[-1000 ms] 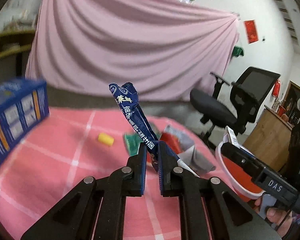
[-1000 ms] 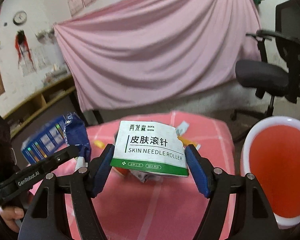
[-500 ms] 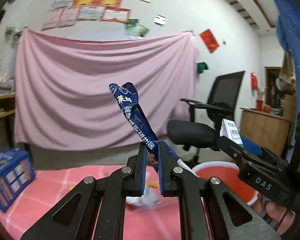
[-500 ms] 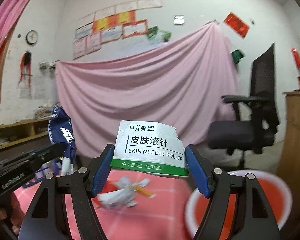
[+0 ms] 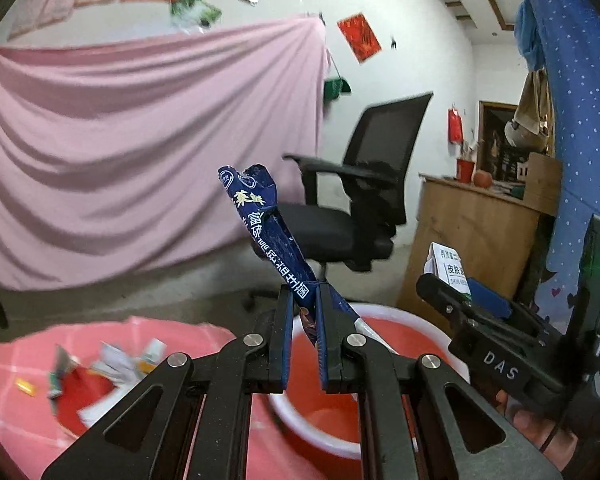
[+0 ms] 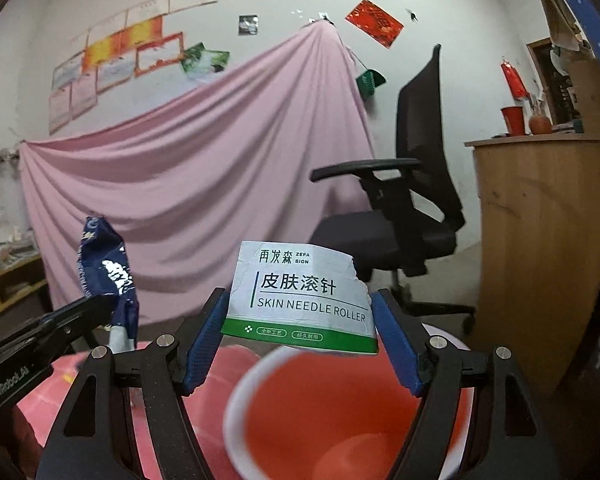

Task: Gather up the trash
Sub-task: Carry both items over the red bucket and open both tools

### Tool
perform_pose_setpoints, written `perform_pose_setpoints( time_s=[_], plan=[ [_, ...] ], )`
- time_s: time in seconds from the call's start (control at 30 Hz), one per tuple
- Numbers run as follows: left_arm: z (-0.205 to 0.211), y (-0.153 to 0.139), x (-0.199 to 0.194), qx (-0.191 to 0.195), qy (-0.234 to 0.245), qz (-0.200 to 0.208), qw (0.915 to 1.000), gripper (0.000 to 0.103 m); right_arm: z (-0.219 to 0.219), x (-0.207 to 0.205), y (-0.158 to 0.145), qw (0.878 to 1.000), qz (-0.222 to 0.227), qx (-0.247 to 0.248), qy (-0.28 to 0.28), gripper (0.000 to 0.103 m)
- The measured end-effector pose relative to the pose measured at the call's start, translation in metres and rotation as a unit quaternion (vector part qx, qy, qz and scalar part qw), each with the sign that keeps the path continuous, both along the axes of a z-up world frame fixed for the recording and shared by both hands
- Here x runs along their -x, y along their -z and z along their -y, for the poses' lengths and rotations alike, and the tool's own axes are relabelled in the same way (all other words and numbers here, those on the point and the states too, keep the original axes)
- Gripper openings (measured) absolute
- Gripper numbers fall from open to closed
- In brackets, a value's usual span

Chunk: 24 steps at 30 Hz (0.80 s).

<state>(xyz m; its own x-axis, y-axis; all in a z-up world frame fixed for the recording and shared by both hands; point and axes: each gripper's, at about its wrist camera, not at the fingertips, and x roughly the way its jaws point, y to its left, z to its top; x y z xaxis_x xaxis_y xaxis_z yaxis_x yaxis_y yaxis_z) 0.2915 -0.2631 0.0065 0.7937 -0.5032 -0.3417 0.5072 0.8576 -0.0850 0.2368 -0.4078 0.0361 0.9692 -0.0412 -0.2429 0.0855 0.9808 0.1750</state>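
1. Pink sheet (image 6: 204,184) hangs across the back wall, widest thing in both views.
2. Black office chair (image 5: 352,208) stands on the floor in front of the sheet's right end, beside a wooden counter (image 6: 540,232).
3. Table w/ pink checked cloth (image 5: 16,424) sits low left in the left wrist view; loose scraps of trash (image 5: 112,364) lie on it, blurred, so single pieces can't be told apart.
4. Red basin (image 6: 340,432) w/ white rim sits just right of the table, below both grippers; nothing seen inside it.
5. Right gripper (image 6: 300,344) has its blue pads set wide, each pressed against a side edge of a white-and-green carton (image 6: 300,296) marked "SKIN NEEDLE ROLLER". Carton is held upright, above the basin's near rim. Top right corner of it is torn.
6. Left gripper (image 5: 303,320) has its pads nearly together, clamped on the lower end of a dark blue wrapper (image 5: 268,232). Wrapper is crumpled and sticks up, leaning left, in the air over the basin's left edge.
7. A hand (image 5: 540,428) grips the right gripper's handle at lower right of the left wrist view; only fingers show.
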Motion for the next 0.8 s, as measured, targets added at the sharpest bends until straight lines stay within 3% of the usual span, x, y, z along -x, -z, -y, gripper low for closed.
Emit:
perform_pose_setpoints(
  time_s=[0.4,0.53,0.67,0.8],
  plan=[
    [0.039,0.013,-0.048,-0.002,0.023,-0.129,0.9913,0.009,0.043,-0.015,0.026,0.994,-0.086,-0.055,0.025,0.073],
    [0.035,0.012,-0.051,0.003,0.026,-0.148,0.9886,0.009,0.049,-0.015,0.029,0.992,-0.096,-0.07,0.032,0.074],
    [0.028,0.009,-0.052,0.009,0.019,-0.152,0.9881,0.027,0.052,-0.015,0.029,0.991,-0.101,-0.077,0.035,0.078],
    [0.015,0.005,-0.049,0.019,0.01,-0.149,0.9886,0.03,0.049,-0.017,0.026,0.991,-0.101,-0.075,0.036,0.081]
  ],
)
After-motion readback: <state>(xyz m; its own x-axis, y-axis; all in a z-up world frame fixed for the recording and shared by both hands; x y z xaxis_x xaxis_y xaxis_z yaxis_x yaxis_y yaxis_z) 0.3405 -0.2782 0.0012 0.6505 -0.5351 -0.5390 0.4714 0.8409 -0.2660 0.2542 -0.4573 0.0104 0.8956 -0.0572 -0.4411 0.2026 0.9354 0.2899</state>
